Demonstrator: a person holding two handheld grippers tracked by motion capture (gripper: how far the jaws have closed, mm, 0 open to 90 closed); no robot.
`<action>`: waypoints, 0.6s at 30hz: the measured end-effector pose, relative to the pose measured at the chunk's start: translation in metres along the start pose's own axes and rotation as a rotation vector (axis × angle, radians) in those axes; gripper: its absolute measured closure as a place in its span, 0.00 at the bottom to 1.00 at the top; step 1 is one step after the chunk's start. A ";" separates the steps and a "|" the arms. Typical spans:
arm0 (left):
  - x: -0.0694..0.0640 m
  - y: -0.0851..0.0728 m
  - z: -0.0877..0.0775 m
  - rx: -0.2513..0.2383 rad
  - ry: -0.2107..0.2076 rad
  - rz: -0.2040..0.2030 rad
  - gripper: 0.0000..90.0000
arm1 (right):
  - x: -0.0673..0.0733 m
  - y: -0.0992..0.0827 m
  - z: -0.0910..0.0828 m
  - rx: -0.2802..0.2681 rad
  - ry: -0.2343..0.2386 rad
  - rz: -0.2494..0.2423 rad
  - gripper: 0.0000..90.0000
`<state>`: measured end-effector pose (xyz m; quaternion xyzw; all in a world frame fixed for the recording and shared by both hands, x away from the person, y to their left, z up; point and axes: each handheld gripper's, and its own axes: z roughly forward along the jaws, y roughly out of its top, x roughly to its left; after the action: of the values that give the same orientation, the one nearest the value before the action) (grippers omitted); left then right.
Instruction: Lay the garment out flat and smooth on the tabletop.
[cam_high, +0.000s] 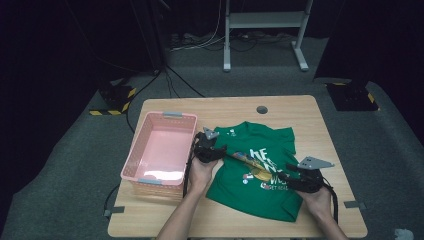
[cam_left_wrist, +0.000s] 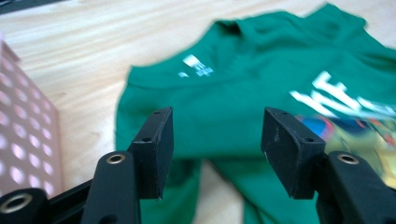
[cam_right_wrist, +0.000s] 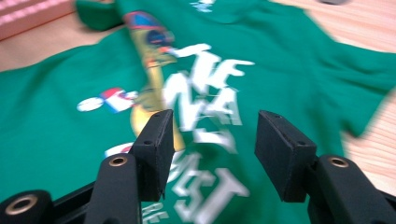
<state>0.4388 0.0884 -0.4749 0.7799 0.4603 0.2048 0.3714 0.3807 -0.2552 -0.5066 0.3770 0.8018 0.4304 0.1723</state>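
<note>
- A green cotton T-shirt with a white and multicoloured chest print (cam_high: 252, 167) is seen spread flat, print up, on the pale wooden surface (cam_high: 310, 112), just beyond and below both sets of fingers.
- The left gripper (cam_high: 216, 150) is held over the shirt's edge nearest the basket; its black fingers (cam_left_wrist: 154, 149) stand apart with only air between them, and in the left gripper view the neck label and a sleeve lie ahead of them.
- The right gripper (cam_high: 291, 176) is held over the lower part of the print; its fingers (cam_right_wrist: 156, 149) are likewise parted and hold nothing, the cloth lying beneath them.
- The shirt is judged light, limp and easily creased: it would sag and bunch wherever it is lifted, and a thin single layer could slip from smooth pads.
- A firmer hold is likely at a hem, a sleeve seam or the collar band, where the cloth is doubled; two spread grip points would keep it from crumpling.
- A pink perforated plastic basket (cam_high: 134, 155), empty, stands on the surface just outside the left fingers.
- The surface bears a round grey cable port (cam_high: 261, 109) beyond the shirt.
- Grey carpet, a white metal frame (cam_high: 263, 20) and dark curtains surround the surface.
</note>
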 end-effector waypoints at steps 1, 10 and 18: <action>-0.004 -0.004 0.000 0.008 -0.002 0.017 0.49 | -0.003 0.001 -0.001 0.000 -0.021 0.017 0.53; -0.024 -0.034 0.022 0.119 -0.026 0.041 0.53 | -0.028 0.006 0.021 0.062 -0.180 0.091 0.56; -0.026 -0.038 0.037 0.147 -0.023 0.032 0.64 | -0.028 0.014 0.045 0.105 -0.245 0.051 0.57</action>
<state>0.4289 0.0631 -0.5270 0.8146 0.4573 0.1675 0.3152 0.4331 -0.2464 -0.5220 0.4554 0.7864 0.3428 0.2379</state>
